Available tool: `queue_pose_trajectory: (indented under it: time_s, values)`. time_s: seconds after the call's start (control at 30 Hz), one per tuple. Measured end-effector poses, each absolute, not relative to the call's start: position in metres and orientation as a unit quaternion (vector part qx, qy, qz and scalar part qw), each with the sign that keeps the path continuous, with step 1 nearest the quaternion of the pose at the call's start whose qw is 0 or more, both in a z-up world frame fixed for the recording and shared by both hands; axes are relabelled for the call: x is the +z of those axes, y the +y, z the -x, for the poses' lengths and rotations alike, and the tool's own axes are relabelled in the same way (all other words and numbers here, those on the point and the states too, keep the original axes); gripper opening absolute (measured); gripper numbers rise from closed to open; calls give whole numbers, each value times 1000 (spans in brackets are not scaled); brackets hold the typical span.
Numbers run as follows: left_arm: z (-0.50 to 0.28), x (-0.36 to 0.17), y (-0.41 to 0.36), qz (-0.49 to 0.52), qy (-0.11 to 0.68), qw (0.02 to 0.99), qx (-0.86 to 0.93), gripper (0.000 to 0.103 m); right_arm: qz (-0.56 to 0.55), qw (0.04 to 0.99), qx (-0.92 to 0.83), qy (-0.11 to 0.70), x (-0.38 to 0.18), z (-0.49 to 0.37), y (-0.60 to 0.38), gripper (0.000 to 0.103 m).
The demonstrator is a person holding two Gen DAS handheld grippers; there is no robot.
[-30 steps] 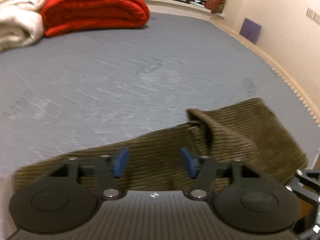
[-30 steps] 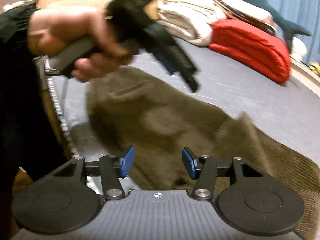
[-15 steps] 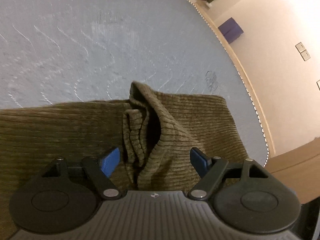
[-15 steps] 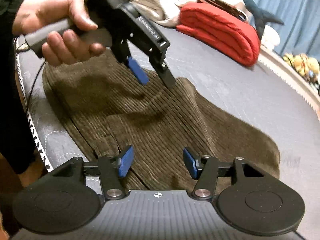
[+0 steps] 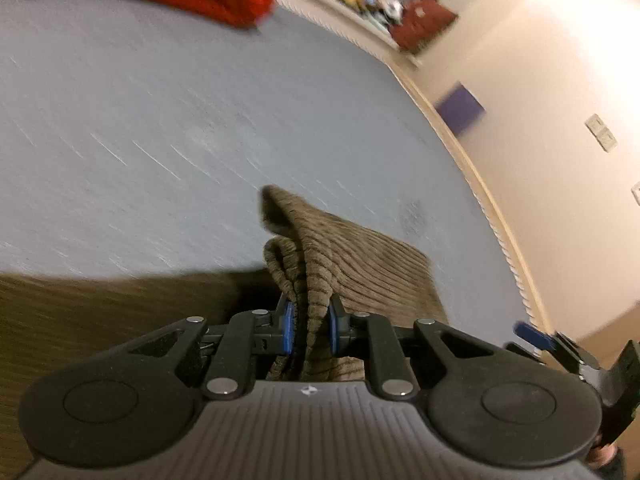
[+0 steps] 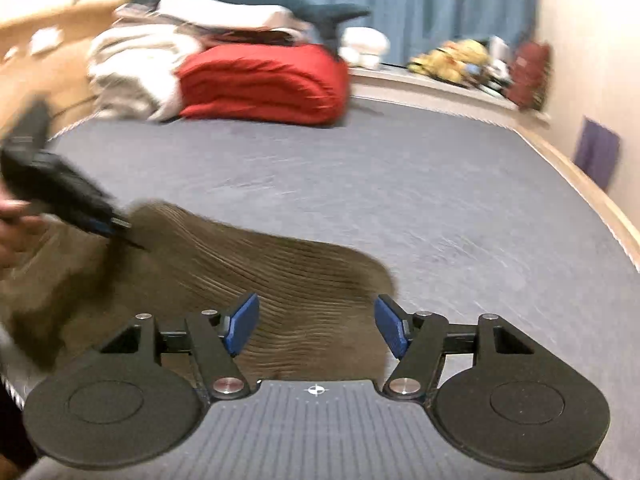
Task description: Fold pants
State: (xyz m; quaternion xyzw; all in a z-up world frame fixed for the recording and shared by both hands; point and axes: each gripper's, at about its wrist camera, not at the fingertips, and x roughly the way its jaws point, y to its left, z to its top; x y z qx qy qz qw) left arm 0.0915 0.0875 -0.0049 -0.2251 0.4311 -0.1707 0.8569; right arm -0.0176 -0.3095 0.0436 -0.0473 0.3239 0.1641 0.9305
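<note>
left gripper [image 5: 309, 328] pinches pants [image 5: 352, 264] ridge at 6 o'clock | right gripper [image 6: 316, 326] wide over pants' 5 o'clock edge on bed [image 6: 400, 184] | lift evenly, keep fold edges aligned

grey-blue mattress [image 6: 400, 184], cream wall [image 5: 540, 80], blue curtain [image 6: 420, 4], wooden bed frame [image 6: 592, 184].

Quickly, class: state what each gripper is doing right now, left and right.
Left gripper: shut on a bunched fold of the brown corduroy pants.
Right gripper: open, holding nothing, above the pants.
</note>
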Motion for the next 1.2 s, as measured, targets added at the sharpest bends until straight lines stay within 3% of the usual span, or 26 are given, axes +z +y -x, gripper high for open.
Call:
queue_pose_trajectory:
  time_s: [0.07, 0.1, 0.17, 0.23, 0.3, 0.43, 0.6, 0.73, 1.0, 1.13, 1.2]
  values:
    - [-96, -21, 105, 215, 459, 852, -129, 25, 28, 927, 159, 339, 38, 13, -318, 69]
    - [-102, -36, 109, 194, 491, 843, -104, 41, 20, 922, 163, 350, 34, 12, -319, 72]
    - [-105, -50, 117, 150, 522, 839, -33, 46, 8, 909, 173, 380, 22, 8, -316, 73]
    - [-99, -41, 124, 144, 494, 857, -22, 50, 7, 892, 182, 413, 9, 4, -307, 73]
    - [-91, -27, 124, 144, 463, 872, -60, 62, 6, 877, 187, 443, -4, 3, -298, 74]
    - [-74, -28, 103, 106, 468, 865, -148, 63, 52, 833, 169, 524, -43, -5, -282, 74]
    - [-54, -82, 70, 12, 546, 816, -188, 62, 27, 829, 156, 536, -50, -13, -289, 81]
    - [-41, -77, 55, -63, 507, 836, -200, 62, -2, 827, 147, 543, -50, -25, -289, 81]
    - [-40, -46, 44, -69, 438, 880, -171, 63, -41, 824, 135, 549, -69, -31, -283, 87]
    - [-40, -30, 40, -58, 396, 900, -172, 63, -47, 831, 130, 539, -67, -30, -283, 78]
    - [-42, -23, 37, -49, 385, 904, -177, 64, -56, 834, 124, 535, -64, -28, -283, 65]
